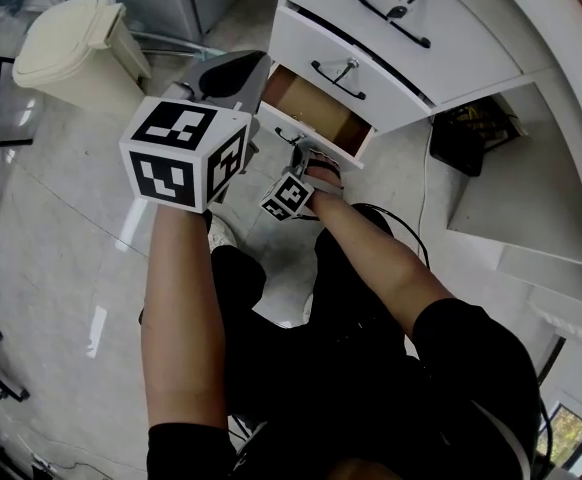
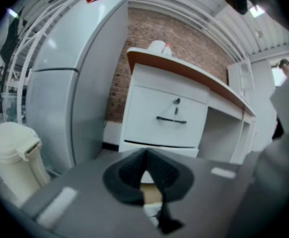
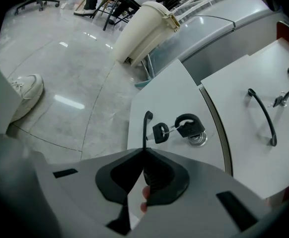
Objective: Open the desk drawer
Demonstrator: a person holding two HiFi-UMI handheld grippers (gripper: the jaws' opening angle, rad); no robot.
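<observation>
The white desk [image 1: 531, 28] has three stacked drawers. The bottom drawer [image 1: 316, 108] is pulled out and its brown inside shows; the two above are closed. My right gripper [image 1: 306, 160] is at that drawer's front. In the right gripper view the right gripper [image 3: 144, 155] is shut on the drawer's thin black handle [image 3: 146, 128], with keys [image 3: 177, 129] hanging from the lock beside it. My left gripper [image 1: 239, 70] is held up to the left of the drawers, touching nothing. Seen from its own camera, the left gripper [image 2: 145, 155] is shut and empty, facing the desk [image 2: 184, 78].
A cream pedal bin [image 1: 76, 48] stands on the pale floor to the left, beside a grey fridge [image 2: 70, 83]. A black box and cables [image 1: 466, 133] lie under the desk. The person's legs and a white shoe [image 3: 25, 93] are close in front of the drawers.
</observation>
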